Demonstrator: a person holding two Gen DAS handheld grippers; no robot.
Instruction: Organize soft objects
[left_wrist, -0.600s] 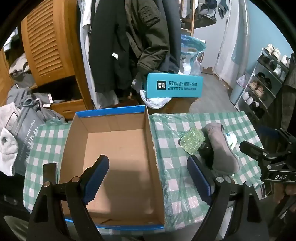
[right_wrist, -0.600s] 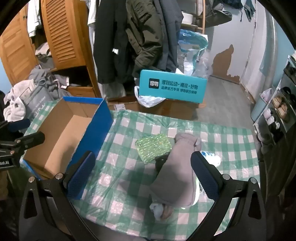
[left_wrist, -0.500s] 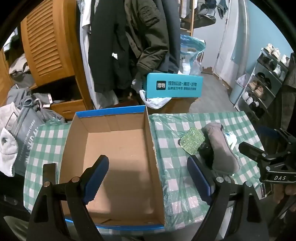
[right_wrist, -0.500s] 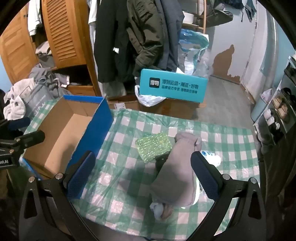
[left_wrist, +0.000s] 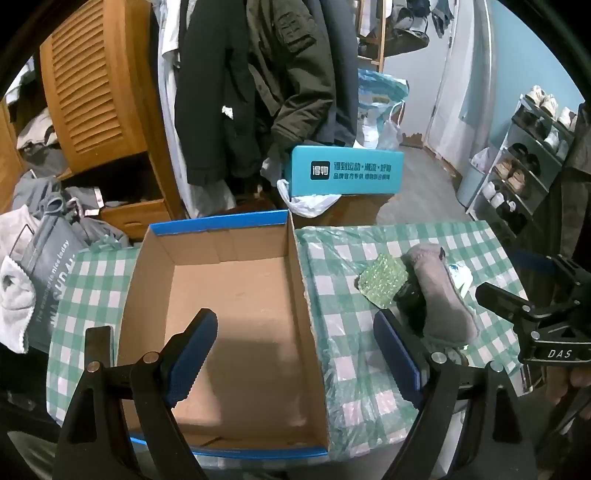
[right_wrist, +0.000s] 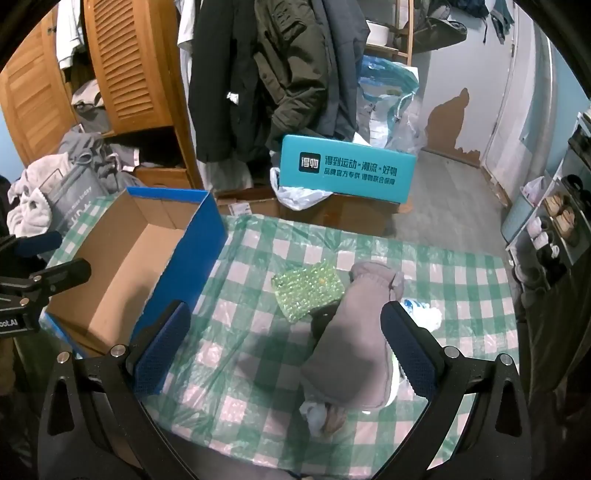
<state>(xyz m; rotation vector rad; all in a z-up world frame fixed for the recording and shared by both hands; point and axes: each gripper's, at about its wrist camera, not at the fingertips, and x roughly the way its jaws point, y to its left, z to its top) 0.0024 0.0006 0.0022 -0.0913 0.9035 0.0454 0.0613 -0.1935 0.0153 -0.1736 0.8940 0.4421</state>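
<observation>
One grey sock (right_wrist: 354, 332) lies lengthwise, cuff probably farthest.

A table covered with a green-and-white checked cloth (right_wrist: 461, 280) under clear plastic carries an open cardboard box (left_wrist: 236, 295) with blue outer walls on its left part. To the right lie a green bubble-textured pad (right_wrist: 308, 291), a grey soft bundle (right_wrist: 354, 339) overlapping the pad's corner, and a white-and-blue crumpled piece (right_wrist: 424, 312) just beside the bundle

No visible change (frames alike)
</observation>
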